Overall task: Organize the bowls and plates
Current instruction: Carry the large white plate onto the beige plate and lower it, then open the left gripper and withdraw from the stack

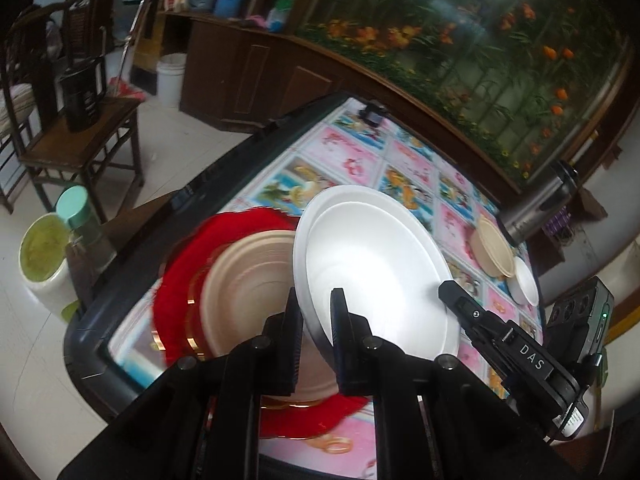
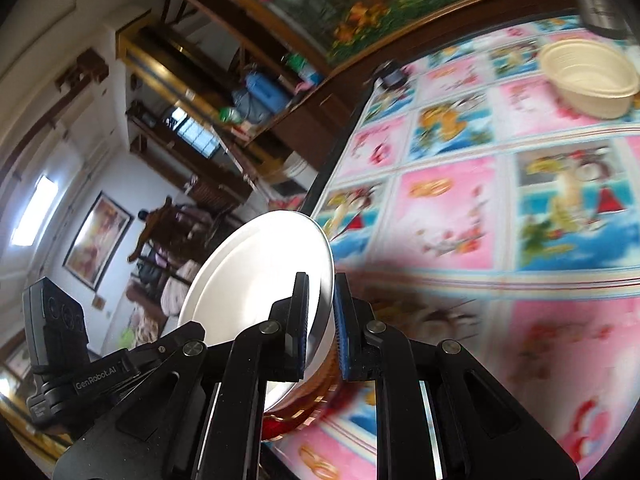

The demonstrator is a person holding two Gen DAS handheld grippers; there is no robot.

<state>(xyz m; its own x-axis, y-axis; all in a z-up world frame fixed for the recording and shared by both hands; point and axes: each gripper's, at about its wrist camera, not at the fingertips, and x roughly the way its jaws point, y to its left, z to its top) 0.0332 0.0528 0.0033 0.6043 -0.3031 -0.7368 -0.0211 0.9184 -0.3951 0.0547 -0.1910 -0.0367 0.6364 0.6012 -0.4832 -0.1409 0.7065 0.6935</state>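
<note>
target relation: white plate (image 1: 376, 268) sat tilted over the tan plate (image 1: 248, 280) and red plate (image 1: 180, 280), which lay flat and stacked on the table (image 1: 352, 152); the stack was directly below and to the left of the carried plate, so the coming set-down looked like a short drop left and down.
plate attitude: right edge higher than left in the left wrist view, rim edge-on between the right gripper's fingers in the right wrist view; face turned to the left there.
left gripper (image 1: 316, 320): clenched on the near rim of the white plate, 1 finger inside the well, 1 outside under the rim.
right gripper (image 2: 322, 316): clenched on the same white plate (image 2: 260, 276) at its right-hand rim, pads pressed on both faces; also seen from the left camera as a black arm (image 1: 500, 332) reaching in from the right.
nearer hand: both held the plate; the left one sat closer to the stack, judged from the left wrist view.
stack under plate: tan and red rims (image 2: 316, 396) showed just beneath the right gripper's fingers, near or touching the white plate's underside, could not tell which.
remaining items: tan bowl (image 1: 492, 248) and small white dish (image 1: 526, 280) stood well apart at the far right of the table, touching or nearly so; the bowl (image 2: 588, 76) sat upright.
risk, judged: 2-handed tilt could let the plate land off-centre on the tan plate.
</note>
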